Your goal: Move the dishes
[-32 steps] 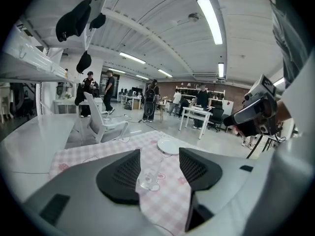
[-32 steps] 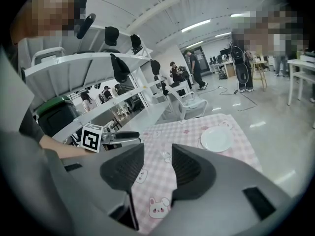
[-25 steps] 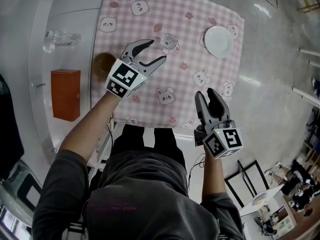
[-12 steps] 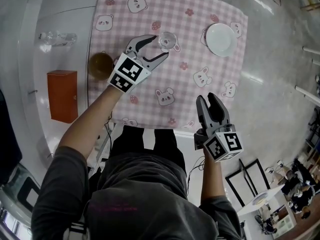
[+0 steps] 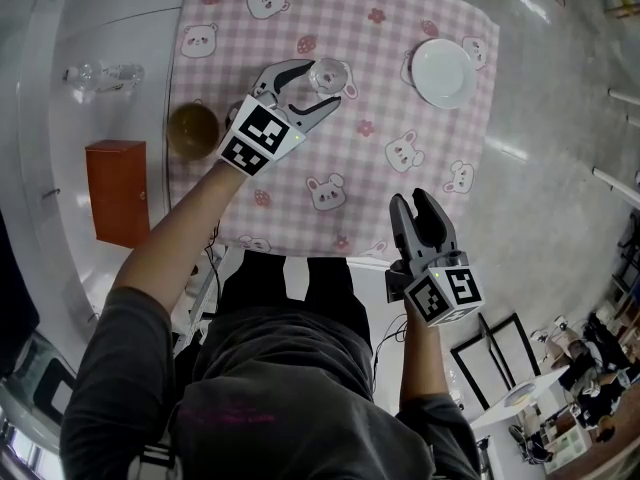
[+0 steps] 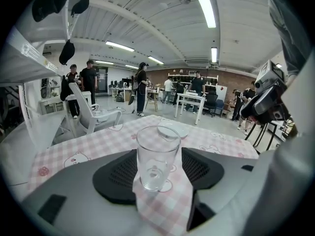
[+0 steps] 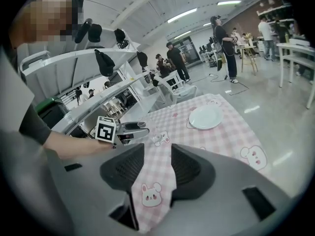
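Glass (image 5: 329, 72), clear and empty, stands upright on the pink checked cloth (image 5: 400, 198). It is between the jaws of the left gripper (image 5: 319, 86), which have just been opening; the pads flank it without pressing. An empty white plate (image 5: 443, 72) lies well apart, near the cloth's far right corner. An amber cup (image 5: 193, 128) stands on the bare worktop (image 5: 125, 18) just beside the cloth's left edge; its contents cannot be made out. The right gripper (image 5: 422, 204) hovers at the cloth's near edge, jaws apart and empty. A clear bottle (image 5: 100, 72) lies further left, its fill unreadable.
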A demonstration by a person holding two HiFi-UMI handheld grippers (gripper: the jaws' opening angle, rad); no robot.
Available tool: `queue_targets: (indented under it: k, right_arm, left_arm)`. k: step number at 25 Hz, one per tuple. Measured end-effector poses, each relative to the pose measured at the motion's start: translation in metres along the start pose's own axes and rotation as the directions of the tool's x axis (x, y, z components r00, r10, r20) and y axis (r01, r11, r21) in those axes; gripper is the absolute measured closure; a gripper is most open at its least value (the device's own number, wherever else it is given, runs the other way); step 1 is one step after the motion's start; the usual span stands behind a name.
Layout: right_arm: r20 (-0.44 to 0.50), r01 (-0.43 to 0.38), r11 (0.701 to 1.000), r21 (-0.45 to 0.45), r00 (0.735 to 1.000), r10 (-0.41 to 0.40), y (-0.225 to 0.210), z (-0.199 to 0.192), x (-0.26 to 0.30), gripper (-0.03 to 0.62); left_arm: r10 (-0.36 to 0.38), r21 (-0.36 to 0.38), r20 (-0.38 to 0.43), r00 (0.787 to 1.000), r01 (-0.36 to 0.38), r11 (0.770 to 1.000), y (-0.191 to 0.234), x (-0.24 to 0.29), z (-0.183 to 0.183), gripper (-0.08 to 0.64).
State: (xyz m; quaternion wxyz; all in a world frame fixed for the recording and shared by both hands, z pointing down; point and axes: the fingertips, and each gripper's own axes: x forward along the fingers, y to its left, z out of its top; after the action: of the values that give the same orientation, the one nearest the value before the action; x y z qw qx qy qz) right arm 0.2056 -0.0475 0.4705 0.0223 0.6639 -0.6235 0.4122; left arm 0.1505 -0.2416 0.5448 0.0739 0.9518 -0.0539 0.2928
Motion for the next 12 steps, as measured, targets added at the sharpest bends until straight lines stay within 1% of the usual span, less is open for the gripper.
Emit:
queue_targets:
  k: [12]
  right_arm:
    - [-0.016,0.008,1.0,0.019,1.0,-0.007,-0.006,-0.016,0.001,0.43]
  left_arm:
    - [0.002,0.005,0.006,1.0,-0.002,1.0,0.003,0.014,-0.002,0.282]
